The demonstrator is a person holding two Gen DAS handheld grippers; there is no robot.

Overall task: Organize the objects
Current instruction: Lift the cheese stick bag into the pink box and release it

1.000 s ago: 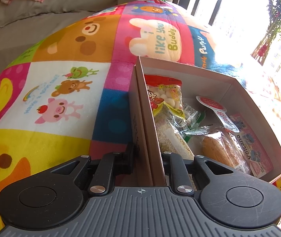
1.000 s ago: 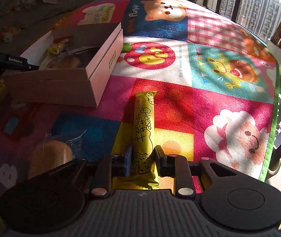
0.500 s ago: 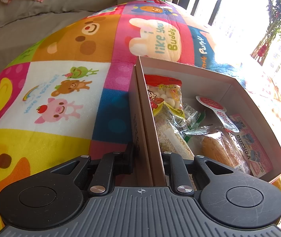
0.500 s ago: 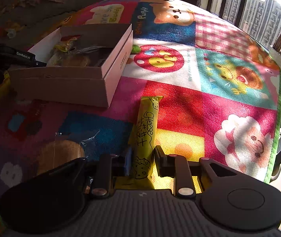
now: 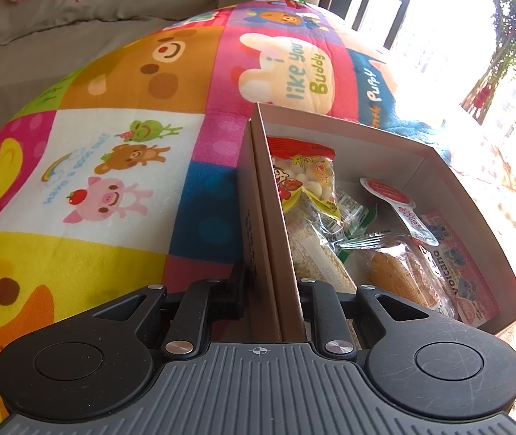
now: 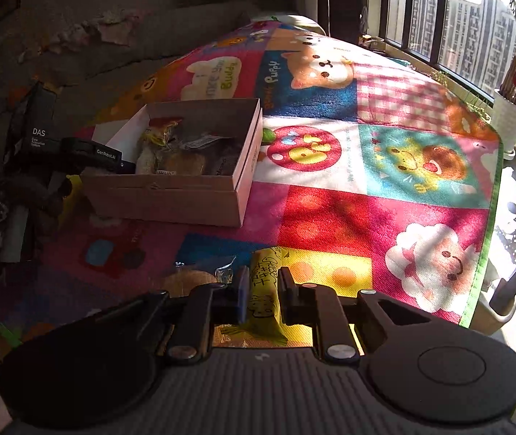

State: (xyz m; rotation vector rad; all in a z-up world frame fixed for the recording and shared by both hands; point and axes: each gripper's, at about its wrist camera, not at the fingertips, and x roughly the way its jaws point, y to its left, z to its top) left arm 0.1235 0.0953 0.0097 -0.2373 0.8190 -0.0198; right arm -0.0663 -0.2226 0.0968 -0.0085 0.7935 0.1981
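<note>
Where sofa [image 5: 77,11] backs, cartoon mat [image 6: 385,166], windows [image 6: 475,18]

A bright cartoon play mat [image 6: 385,166] carries the cardboard box [image 6: 171,195]; near the box lies a wrapped bun [image 6: 189,279].

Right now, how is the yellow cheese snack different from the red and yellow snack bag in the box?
The yellow cheese snack is a long thin stick; the red and yellow snack bag is wider and shows little white pieces through it.

The cheese snack is clamped in the right gripper, outside the cardboard box; the snack bag sits inside it, leaning on the wall that the left gripper pinches.

Both are sealed packets with yellow on them.
</note>
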